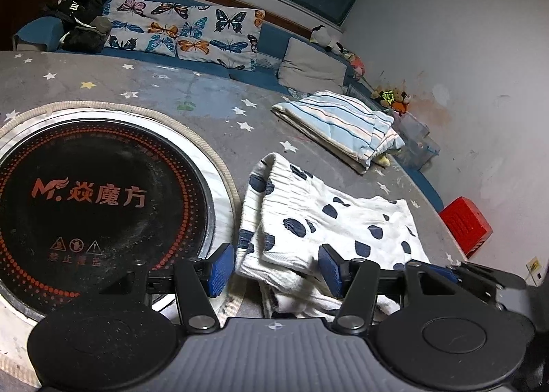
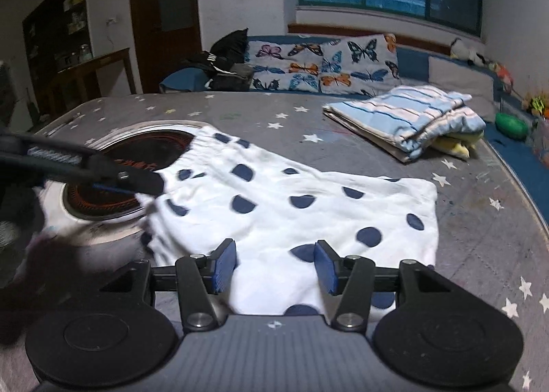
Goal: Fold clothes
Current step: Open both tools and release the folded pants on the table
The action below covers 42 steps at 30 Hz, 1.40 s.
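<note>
Here's the white garment with navy dots (image 2: 291, 206), lying folded over on the star-print tablecloth (image 2: 480, 237), its elastic waistband end draped across the rim of the built-in round cooktop (image 1: 96, 193). The right gripper (image 2: 274, 266) hovers low over the near edge with its blue pads (image 2: 224, 265) spread apart; cloth shows in the gap but the pads aren't pressing on it, so this reads as a let-go, not a grab. Over on the waistband side, the left gripper (image 1: 274, 270) has its pads wide too, bunched layers of fabric between them with no pinch visible. In the right wrist view its black fingers sit right at that left corner. My read: one fold is laid down and both hands are between grips. Next up looks like a second fold, which calls for closing on both layers at the edge, lifting evenly, and keeping fabric off the cooktop. A striped folded blanket (image 2: 411, 117) waits well apart at the far right.
</note>
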Motion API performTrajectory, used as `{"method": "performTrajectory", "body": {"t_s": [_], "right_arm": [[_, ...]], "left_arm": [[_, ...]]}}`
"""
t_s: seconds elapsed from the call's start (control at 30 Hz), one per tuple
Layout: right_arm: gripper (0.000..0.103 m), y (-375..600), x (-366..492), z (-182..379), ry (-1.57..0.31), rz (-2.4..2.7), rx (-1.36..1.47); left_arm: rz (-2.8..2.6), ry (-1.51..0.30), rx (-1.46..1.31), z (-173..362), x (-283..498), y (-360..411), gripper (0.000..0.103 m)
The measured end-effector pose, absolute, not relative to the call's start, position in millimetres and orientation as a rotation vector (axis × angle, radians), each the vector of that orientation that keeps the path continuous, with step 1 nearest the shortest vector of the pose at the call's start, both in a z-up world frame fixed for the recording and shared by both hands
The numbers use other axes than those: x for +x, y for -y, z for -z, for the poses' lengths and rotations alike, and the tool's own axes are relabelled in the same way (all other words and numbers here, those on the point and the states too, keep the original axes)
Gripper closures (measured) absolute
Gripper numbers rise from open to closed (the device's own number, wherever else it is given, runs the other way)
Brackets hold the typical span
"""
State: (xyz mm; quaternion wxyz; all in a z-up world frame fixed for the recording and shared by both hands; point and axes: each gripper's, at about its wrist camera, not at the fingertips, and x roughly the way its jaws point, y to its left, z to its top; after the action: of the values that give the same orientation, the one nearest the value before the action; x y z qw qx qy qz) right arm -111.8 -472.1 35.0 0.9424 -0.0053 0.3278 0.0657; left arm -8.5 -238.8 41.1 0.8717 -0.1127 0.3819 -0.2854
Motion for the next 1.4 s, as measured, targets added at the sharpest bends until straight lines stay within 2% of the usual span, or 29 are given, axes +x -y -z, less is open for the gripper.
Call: {"method": "performTrajectory", "body": {"t_s": [0.63, 0.7, 0.77, 0.87, 1.07, 1.2, 1.4], "right_arm": [[0.048, 504, -182, -22, -0.673, 0.014, 0.063], [0.044, 506, -187, -23, -0.669, 0.022, 0.07], [0.035, 504, -192, -26, -0.655, 0.024, 0.059], [0.02, 498, -198, -30, -0.631, 0.019, 0.044], [0.005, 483, -198, -30, -0.613, 0.024, 0.03], [0.001, 476, -200, -31, -0.597, 0.039, 0.026], [0.0, 467, -204, -32, -0.586, 0.081, 0.017]], "left_arm": [[0.592, -0.794, -0.243, -37, -9, 233, 0.042], [0.594, -0.788, -0.244, -38, -11, 231, 0.042], [0.595, -0.779, -0.238, -41, -14, 228, 0.042], [0.599, -0.771, -0.23, -43, -20, 222, 0.037], [0.613, -0.754, -0.204, -47, -35, 209, 0.023], [0.618, -0.74, -0.191, -48, -45, 203, 0.011], [0.634, -0.716, -0.147, -49, -59, 198, 0.001]]}}
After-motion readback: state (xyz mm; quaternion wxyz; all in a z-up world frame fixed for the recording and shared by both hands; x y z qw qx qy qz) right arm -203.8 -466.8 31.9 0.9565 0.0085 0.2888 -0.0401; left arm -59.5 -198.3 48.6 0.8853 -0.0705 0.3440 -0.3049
